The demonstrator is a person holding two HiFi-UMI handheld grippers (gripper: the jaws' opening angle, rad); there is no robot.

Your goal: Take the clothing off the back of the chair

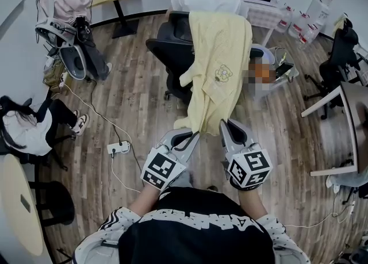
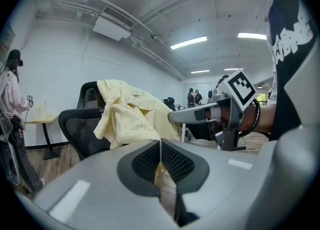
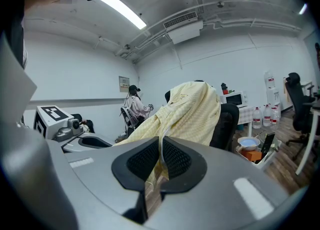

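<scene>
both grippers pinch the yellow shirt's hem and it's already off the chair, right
No: the yellow shirt is draped over the chair back, as the head view shows. The left gripper and right gripper do pinch its hem.

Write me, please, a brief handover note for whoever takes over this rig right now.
Left gripper: shut on the lower hem of the pale yellow checked cloth garment.
Right gripper: shut on the same hem, beside the left gripper.
Garment: draped over the back of the black office chair, with its hem drawn toward you.
Done: both grips taken.
Left: lift the garment up and off the chair back.
</scene>
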